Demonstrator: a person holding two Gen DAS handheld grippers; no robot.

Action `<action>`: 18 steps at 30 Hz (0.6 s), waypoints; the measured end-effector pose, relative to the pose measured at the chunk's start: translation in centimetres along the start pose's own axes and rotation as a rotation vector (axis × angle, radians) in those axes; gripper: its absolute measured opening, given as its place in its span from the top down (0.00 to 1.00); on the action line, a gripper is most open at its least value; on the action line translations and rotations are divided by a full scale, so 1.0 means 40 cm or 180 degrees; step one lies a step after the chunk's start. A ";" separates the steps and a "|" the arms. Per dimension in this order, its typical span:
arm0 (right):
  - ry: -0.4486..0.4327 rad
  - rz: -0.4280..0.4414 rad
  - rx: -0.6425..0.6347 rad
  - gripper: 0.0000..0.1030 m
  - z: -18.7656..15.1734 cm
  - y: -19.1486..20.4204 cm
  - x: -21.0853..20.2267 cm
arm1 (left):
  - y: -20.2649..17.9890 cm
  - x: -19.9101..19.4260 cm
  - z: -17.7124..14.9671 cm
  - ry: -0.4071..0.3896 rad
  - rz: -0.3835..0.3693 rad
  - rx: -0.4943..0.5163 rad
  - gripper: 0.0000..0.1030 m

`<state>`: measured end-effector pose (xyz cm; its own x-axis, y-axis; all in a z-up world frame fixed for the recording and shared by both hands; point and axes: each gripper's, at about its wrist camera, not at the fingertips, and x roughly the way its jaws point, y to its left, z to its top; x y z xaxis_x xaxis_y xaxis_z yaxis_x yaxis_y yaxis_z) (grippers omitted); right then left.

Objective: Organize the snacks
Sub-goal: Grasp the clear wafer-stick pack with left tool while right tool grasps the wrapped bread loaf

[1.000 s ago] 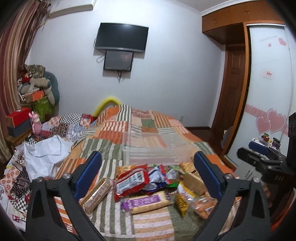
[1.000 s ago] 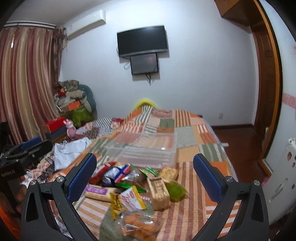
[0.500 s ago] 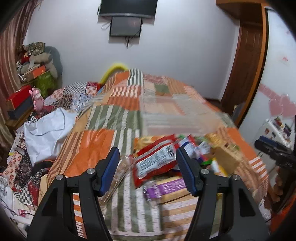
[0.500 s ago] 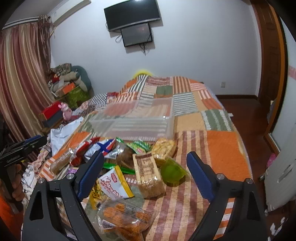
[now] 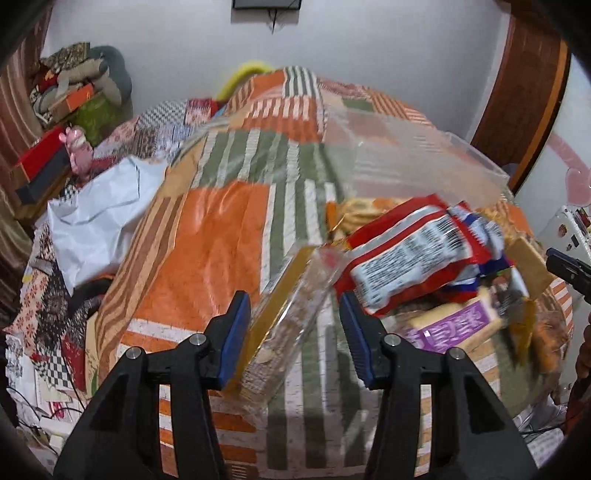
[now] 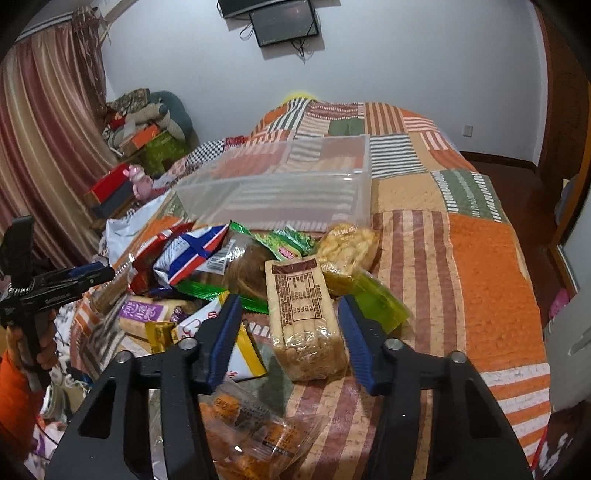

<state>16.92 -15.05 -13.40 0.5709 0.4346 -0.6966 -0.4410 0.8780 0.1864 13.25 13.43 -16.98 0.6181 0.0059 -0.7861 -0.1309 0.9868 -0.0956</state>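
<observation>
Bed (image 6: 491, 258) carried a patchwork striped quilt (image 5: 207, 236). A clear bin (image 6: 280, 199) sat mid-bed. Directly before it lay a snack pile (image 6: 236, 273), packets overlapping. A biscuit pack (image 6: 303, 317) lay flat at the pile's right edge; white cloth (image 5: 99, 218) lay left.

One clear plastic bin (image 6: 280, 199) on one bed (image 6: 491, 280). Roughly a dozen snack packs (image 6: 301, 314) in one pile, exact count unclear from overlap. Two tools: left tool (image 5: 293, 328), right tool (image 6: 290, 328). One wall TV (image 6: 284, 22).
</observation>
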 end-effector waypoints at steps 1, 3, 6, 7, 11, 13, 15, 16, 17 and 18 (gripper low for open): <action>0.0012 -0.0003 -0.0006 0.55 0.004 -0.001 0.005 | 0.005 0.007 -0.001 0.0025 -0.0002 -0.0015 0.51; 0.0042 -0.0007 -0.0020 0.56 0.008 -0.001 0.013 | 0.015 0.027 -0.003 0.0083 -0.0004 -0.0037 0.51; 0.0104 -0.0026 -0.0065 0.56 0.011 -0.001 0.029 | 0.021 0.049 -0.010 0.0130 -0.0036 -0.0049 0.51; 0.0132 -0.0034 -0.0072 0.56 0.010 -0.002 0.034 | 0.020 0.054 -0.010 0.0133 -0.0037 -0.0044 0.50; 0.0241 -0.0038 -0.0074 0.56 0.008 -0.005 0.060 | 0.019 0.079 -0.011 0.0162 -0.0054 0.0002 0.48; 0.0305 -0.0057 -0.0070 0.58 0.005 -0.007 0.077 | 0.019 0.100 -0.011 0.0202 -0.0041 0.0004 0.47; 0.0351 -0.0026 -0.0031 0.60 0.002 -0.012 0.088 | 0.028 0.116 -0.009 0.0220 -0.0103 -0.0079 0.47; 0.0371 -0.0012 -0.0001 0.61 0.001 -0.015 0.092 | 0.033 0.118 -0.007 0.0218 -0.0136 -0.0121 0.47; 0.0359 -0.0007 0.0032 0.62 0.000 -0.018 0.091 | 0.038 0.120 -0.006 0.0220 -0.0156 -0.0143 0.47; 0.0341 0.0004 0.0062 0.63 0.000 -0.022 0.089 | 0.041 0.118 -0.007 0.0212 -0.0170 -0.0162 0.48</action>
<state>19.33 -14.26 -16.04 0.4925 0.4128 -0.7662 -0.4276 0.8815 0.2000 15.73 15.03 -21.02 0.5727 -0.0589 -0.8177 -0.1394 0.9759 -0.1679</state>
